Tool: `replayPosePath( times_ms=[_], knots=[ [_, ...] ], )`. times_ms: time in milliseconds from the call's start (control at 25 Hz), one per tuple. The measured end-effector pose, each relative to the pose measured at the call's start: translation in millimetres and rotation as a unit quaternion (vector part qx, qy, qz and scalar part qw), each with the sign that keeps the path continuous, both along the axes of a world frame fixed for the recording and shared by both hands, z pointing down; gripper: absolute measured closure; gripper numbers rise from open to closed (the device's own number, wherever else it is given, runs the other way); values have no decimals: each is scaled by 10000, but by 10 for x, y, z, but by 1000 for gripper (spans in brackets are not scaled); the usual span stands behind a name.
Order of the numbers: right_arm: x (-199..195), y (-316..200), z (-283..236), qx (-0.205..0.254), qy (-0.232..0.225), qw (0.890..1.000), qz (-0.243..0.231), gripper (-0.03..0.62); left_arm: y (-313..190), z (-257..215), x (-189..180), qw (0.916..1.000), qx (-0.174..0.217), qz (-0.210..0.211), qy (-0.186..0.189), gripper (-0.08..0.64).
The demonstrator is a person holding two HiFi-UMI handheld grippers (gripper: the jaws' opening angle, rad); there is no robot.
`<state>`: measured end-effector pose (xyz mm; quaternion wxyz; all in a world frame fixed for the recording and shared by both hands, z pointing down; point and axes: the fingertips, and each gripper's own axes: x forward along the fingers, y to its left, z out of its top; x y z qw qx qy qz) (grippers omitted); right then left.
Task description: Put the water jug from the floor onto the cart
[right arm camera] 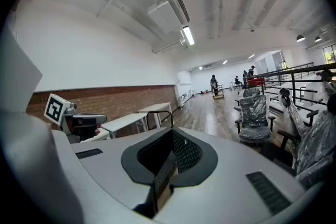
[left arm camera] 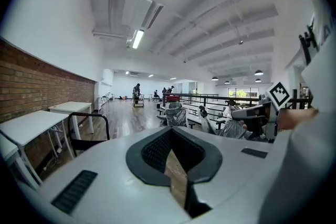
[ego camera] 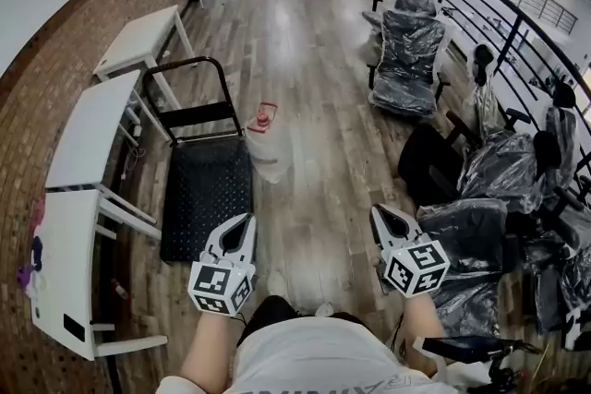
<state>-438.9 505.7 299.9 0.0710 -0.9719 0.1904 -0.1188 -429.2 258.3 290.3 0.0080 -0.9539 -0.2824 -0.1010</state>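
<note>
**Both grippers closed and empty, jug on the floor beside the cart**

The left gripper [ego camera: 242, 226] and the right gripper [ego camera: 380, 215] are held low in front of the person. Each has its jaws drawn together to a thin slit with nothing between them. Both are well short of the load.

The water jug [ego camera: 269, 148] stands upright on the wooden floor [ego camera: 305, 41] ahead of the left gripper. It is just beside the far right corner of the cart [ego camera: 205, 198]. Its body is clear plastic with a red cap [ego camera: 262, 117] and a red handle on top. Glare on the floor shows through it, so how full it is cannot be told. The cart is a low black platform with a black tube handle [ego camera: 189, 65] rising at its far end.

White tables [ego camera: 92, 120] line the brick wall [ego camera: 55, 60] just left of the cart. To the right, plastic-wrapped chairs [ego camera: 408, 60] crowd along a black railing [ego camera: 499, 5]. The nearest of them are dark and partly cut off at the edge of the head view.
</note>
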Motion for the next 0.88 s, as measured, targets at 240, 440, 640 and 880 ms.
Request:
replayPosePath(
  times_ms=[240, 440, 640, 880],
  knots=[
    [205, -14, 82, -70, -103, 9998, -126, 589, 56, 81, 200, 10000, -50, -23, -70, 560],
    [444, 83, 25, -89, -39, 9999, -55, 589, 114, 87, 546, 9998, -172, 49, -56, 560],
    [944, -30, 5, -209, -86, 9997, 105, 589, -18, 13, 1062, 9995, -258, 152, 67, 560],
    [1552, -415, -49, -395, -126, 9991, -54, 589, -359, 128, 1698, 9991, -410, 41, -111, 560]
  ],
)
